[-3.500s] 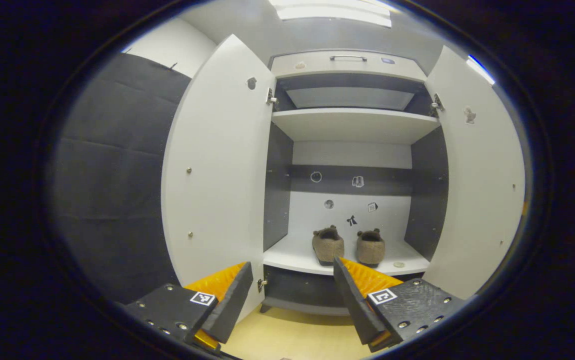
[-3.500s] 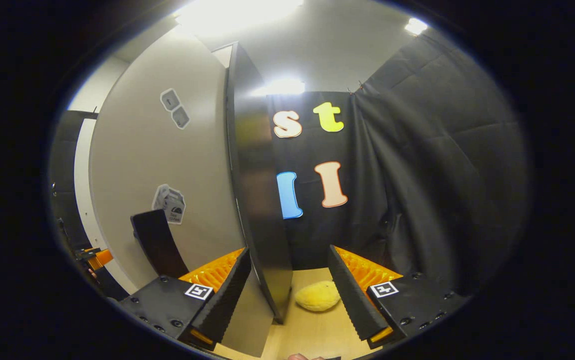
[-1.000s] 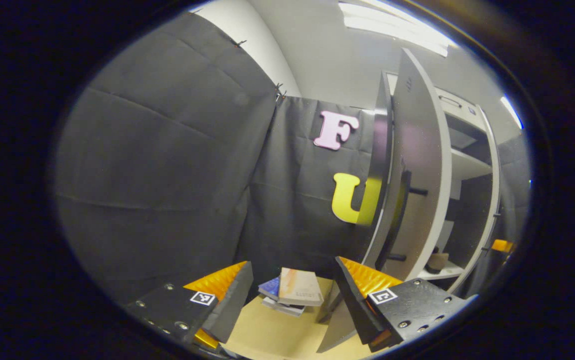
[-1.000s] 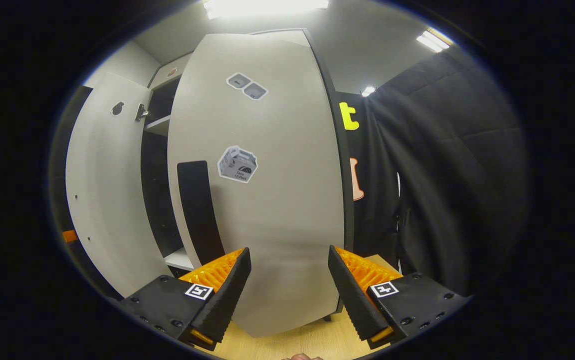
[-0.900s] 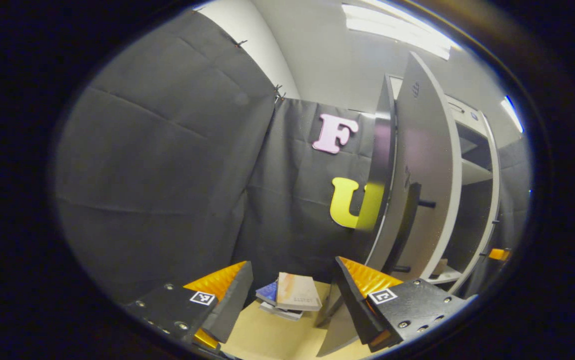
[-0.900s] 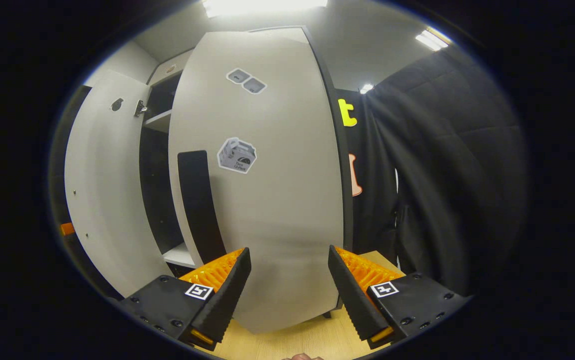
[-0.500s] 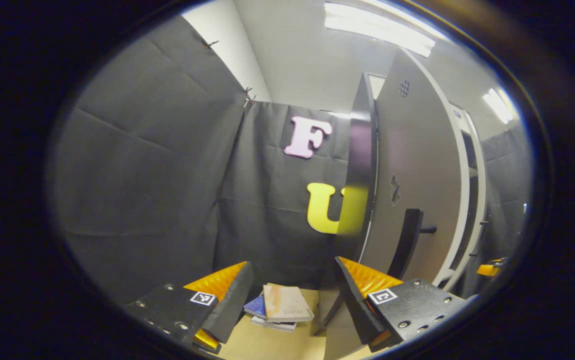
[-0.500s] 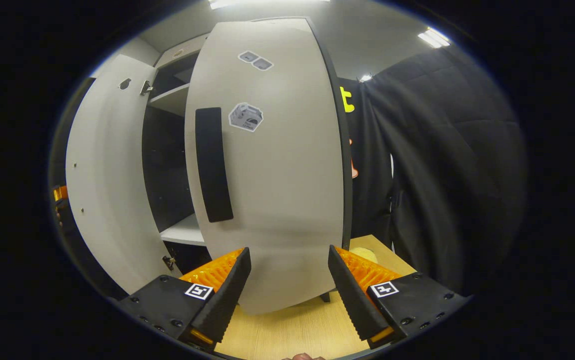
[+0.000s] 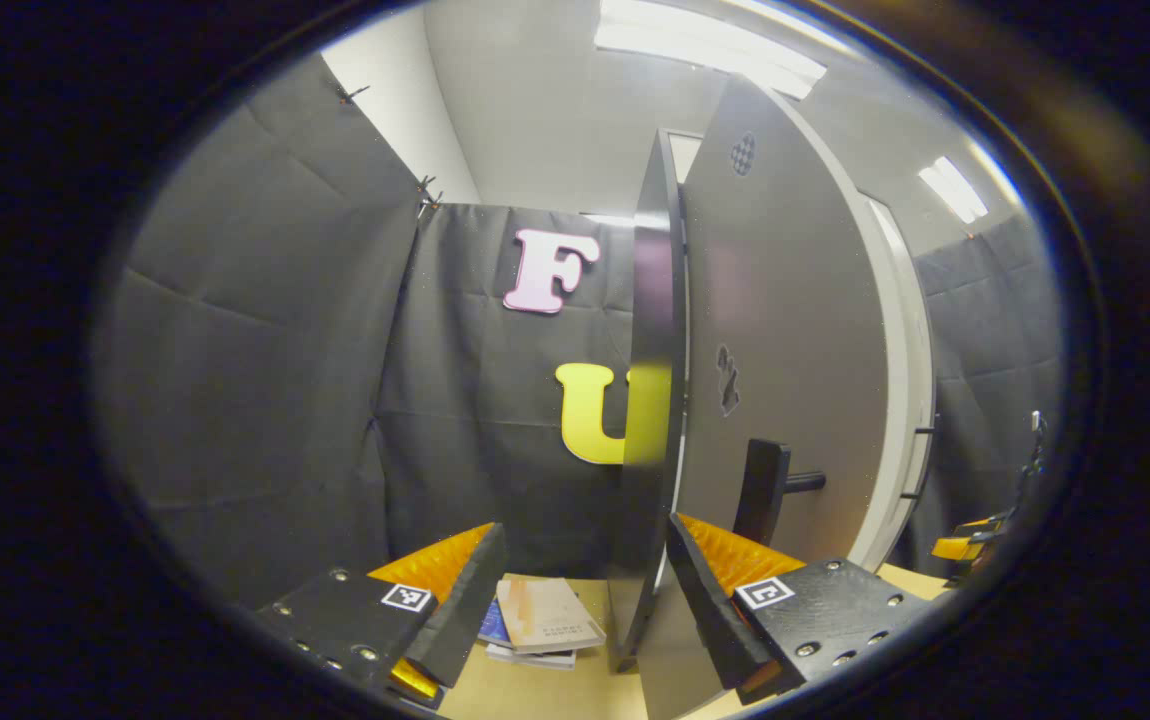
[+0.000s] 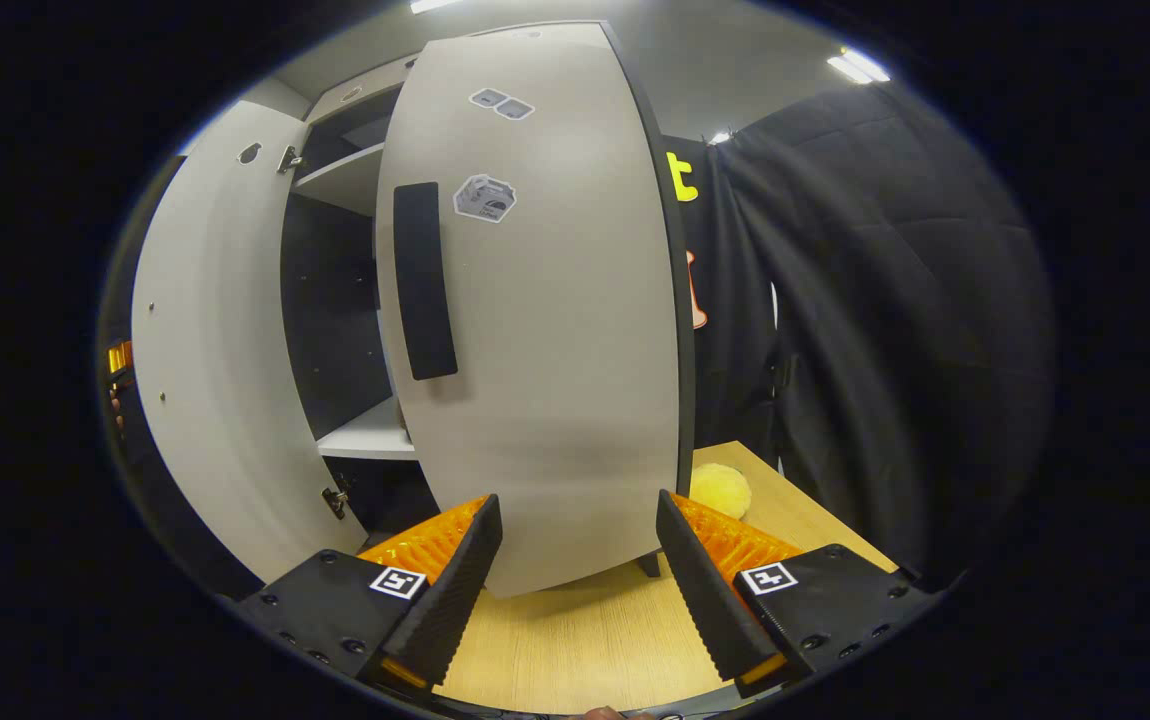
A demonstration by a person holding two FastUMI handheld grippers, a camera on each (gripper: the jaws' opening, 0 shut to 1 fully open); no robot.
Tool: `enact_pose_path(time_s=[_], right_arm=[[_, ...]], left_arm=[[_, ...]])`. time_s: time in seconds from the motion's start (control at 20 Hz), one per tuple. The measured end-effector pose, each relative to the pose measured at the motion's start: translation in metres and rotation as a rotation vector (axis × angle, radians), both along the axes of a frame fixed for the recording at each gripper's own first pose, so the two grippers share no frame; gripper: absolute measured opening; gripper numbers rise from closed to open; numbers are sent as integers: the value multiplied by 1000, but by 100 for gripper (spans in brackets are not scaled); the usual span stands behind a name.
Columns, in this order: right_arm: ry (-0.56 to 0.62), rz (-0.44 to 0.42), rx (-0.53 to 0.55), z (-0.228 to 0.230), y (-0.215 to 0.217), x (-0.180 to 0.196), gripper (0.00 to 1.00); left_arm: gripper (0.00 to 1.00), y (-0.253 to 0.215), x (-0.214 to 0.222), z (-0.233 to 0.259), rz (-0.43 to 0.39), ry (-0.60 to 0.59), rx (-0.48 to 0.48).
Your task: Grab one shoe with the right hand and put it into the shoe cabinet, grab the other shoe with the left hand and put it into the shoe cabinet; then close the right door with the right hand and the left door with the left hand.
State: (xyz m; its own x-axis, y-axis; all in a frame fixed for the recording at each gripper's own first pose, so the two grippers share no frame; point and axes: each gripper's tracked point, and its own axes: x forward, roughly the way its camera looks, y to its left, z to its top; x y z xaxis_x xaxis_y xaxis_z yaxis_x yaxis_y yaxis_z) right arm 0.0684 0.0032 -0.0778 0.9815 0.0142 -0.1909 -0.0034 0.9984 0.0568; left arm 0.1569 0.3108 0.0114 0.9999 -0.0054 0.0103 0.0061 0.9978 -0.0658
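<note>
Black cloth walls the booth on both sides, with a pale wooden floor (image 10: 585,640) beneath. Left gripper view: the left gripper (image 9: 580,600) has its jaws spread wide and grips nothing; the left door (image 9: 785,340) stands edge-on just past its right finger, its outer face toward the camera, carrying a dark handle (image 9: 760,490) low down. A stack of books (image 9: 540,620) lies on the floor between the fingers, beside the door's lower edge. Far right, an orange-and-black part of the other gripper (image 9: 960,545) shows at the margin. Right gripper view: the right gripper (image 10: 575,585) is likewise wide and empty, facing the outer face of the right door (image 10: 555,330), which is partly swung in and bears a black handle (image 10: 423,280) and stickers. Beyond it the cabinet (image 10: 335,290) interior is still exposed, with a white shelf (image 10: 370,435); the left door (image 10: 205,340) stands open at left. A yellow ball (image 10: 720,490) rests on the floor behind the right door. Shoes cannot be made out.
</note>
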Motion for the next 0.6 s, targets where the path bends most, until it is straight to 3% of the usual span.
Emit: enact_pose_path(time_s=[0.05, 0.1, 0.15, 0.25, 0.3, 0.35, 0.4, 0.45, 0.5, 0.6], right_arm=[[0, 1, -7, -1, 0, 0, 98], [-4, 7, -10, -1, -1, 0, 98], [-9, 9, -18, 0, -2, 0, 98], [6, 8, -42, -4, -6, 0, 98], [24, 17, -43, -8, -6, -1, 98], [39, 28, -37, -12, -5, 0, 99], [43, 40, -28, -13, -4, -2, 98], [30, 40, -20, -12, -6, -1, 99], [16, 38, -13, -10, -8, -1, 99], [-12, 49, -3, -4, -10, 0, 98]], left_arm=[[100, -1, 1, 0, -6, 3, -7], [100, -2, 2, -1, -12, 6, -12], [93, -3, 3, 0, -16, 9, -16], [94, -5, 5, -1, -22, 15, -22], [100, -4, 7, -1, -26, 18, -24], [100, -5, 8, 0, -27, 18, -27], [94, -5, 11, 1, -30, 18, -27], [94, -6, 12, 1, -29, 19, -22], [100, -7, 13, 2, -26, 25, -18], [96, -19, 17, 5, -23, 34, -13]])
